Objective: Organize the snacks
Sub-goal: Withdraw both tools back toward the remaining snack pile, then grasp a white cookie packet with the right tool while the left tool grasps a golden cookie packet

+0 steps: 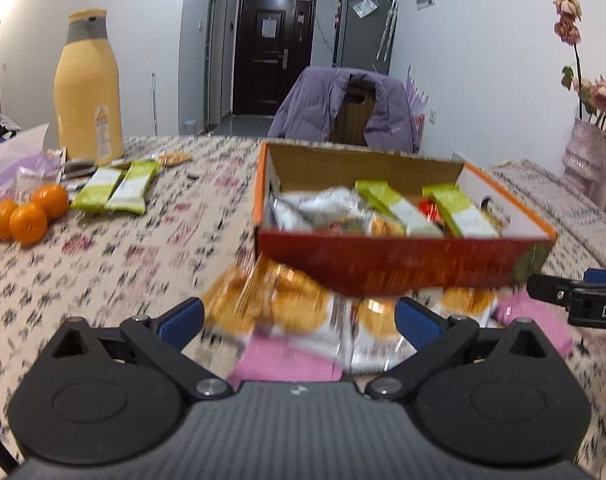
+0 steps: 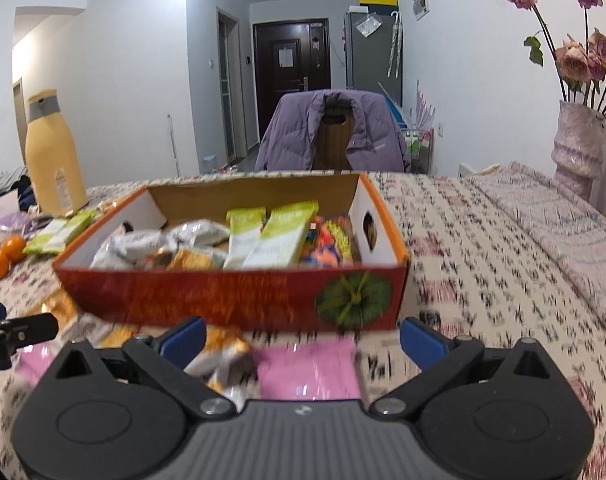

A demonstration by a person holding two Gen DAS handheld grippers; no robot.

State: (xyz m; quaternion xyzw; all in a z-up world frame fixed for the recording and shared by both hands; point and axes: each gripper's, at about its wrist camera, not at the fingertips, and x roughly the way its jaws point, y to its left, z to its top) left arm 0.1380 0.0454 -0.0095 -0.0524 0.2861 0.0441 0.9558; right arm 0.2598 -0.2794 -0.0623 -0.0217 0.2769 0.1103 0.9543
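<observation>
Fingers of both the left gripper [image 1: 299, 316] and right gripper [image 2: 303, 338] are spread wide and empty over overlapping orange-printed crinkly biscuit packets [image 1: 271, 300], so two could be pinched together or crushed against the red cardboard box [image 1: 403, 260].

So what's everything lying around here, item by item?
Open orange cardboard box: one, mid-table, holding snacks.
Green-and-white snack bars: two in the box, two on the cloth at left.
Silver wrapped snack packets: several, in the box's left side.
Orange-printed biscuit packets: several, in front of the box.
Pink flat packets: at least two, near edge.
Small oranges: three, far left.
Tall yellow flask: one, back left.
Pink vase of dried roses: one, right.
Left hand-held gripper, right hand-held gripper: both open.
</observation>
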